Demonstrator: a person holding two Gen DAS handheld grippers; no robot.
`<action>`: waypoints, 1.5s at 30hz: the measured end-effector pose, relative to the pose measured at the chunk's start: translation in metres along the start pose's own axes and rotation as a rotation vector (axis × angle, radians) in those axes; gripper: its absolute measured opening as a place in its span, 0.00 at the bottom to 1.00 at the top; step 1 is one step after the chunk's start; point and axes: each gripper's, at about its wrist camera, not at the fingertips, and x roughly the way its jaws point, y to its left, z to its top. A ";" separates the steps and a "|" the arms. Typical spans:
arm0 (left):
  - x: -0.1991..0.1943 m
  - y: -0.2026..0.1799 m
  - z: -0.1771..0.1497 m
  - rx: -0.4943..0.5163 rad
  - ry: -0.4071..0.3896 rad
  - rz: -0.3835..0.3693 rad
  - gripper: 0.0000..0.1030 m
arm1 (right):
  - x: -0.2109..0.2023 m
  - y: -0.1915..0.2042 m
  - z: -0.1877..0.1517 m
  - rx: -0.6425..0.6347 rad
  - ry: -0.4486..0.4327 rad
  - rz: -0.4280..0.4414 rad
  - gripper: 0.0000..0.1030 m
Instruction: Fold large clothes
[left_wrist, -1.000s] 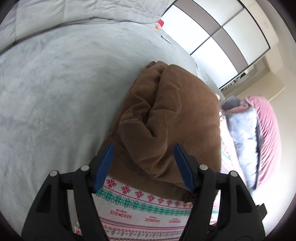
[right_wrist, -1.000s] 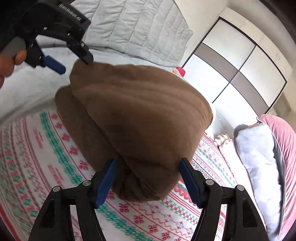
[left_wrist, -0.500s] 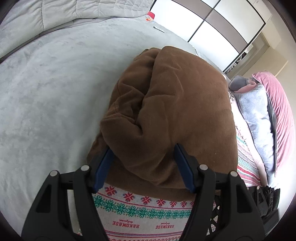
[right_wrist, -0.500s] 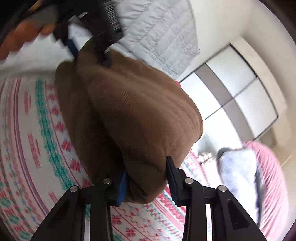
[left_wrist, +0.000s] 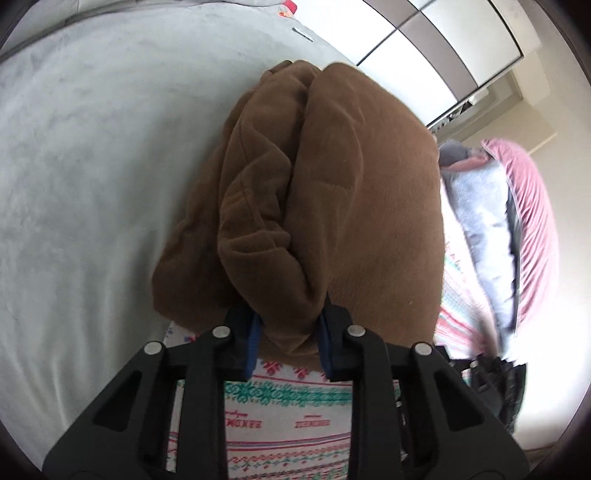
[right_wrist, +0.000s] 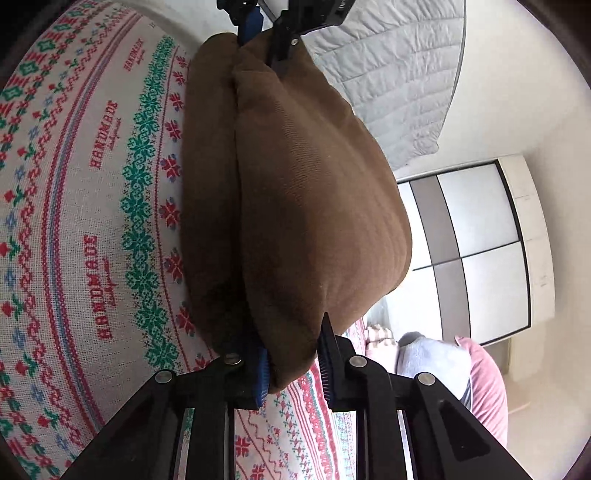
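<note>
Both my grippers tilt downward | left gripper and right gripper closing, pinching brown garment | patterned blanket beneath, pillows beside.

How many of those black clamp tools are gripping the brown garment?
2. The right gripper is closing on the brown garment's near end; the left gripper pinches its far end, closing too. None seems hidden.

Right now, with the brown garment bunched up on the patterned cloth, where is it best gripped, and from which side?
Judging by its pose, at its two ends. The brown garment is a thick roll, too fat mid-body, but each end tapers into a pinchable wad. The left gripper is closing on the near end from the patterned cloth side; the right gripper is closing on the opposite end.
</note>
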 end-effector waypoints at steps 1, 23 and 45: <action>0.001 -0.002 -0.001 0.013 -0.001 0.017 0.27 | 0.000 0.001 0.000 0.005 -0.002 -0.003 0.20; 0.006 0.001 -0.002 -0.063 0.076 0.031 0.23 | 0.001 -0.084 -0.008 0.597 0.054 0.383 0.37; -0.033 0.035 0.010 -0.136 0.040 -0.080 0.28 | 0.058 -0.133 0.013 1.079 0.104 0.693 0.28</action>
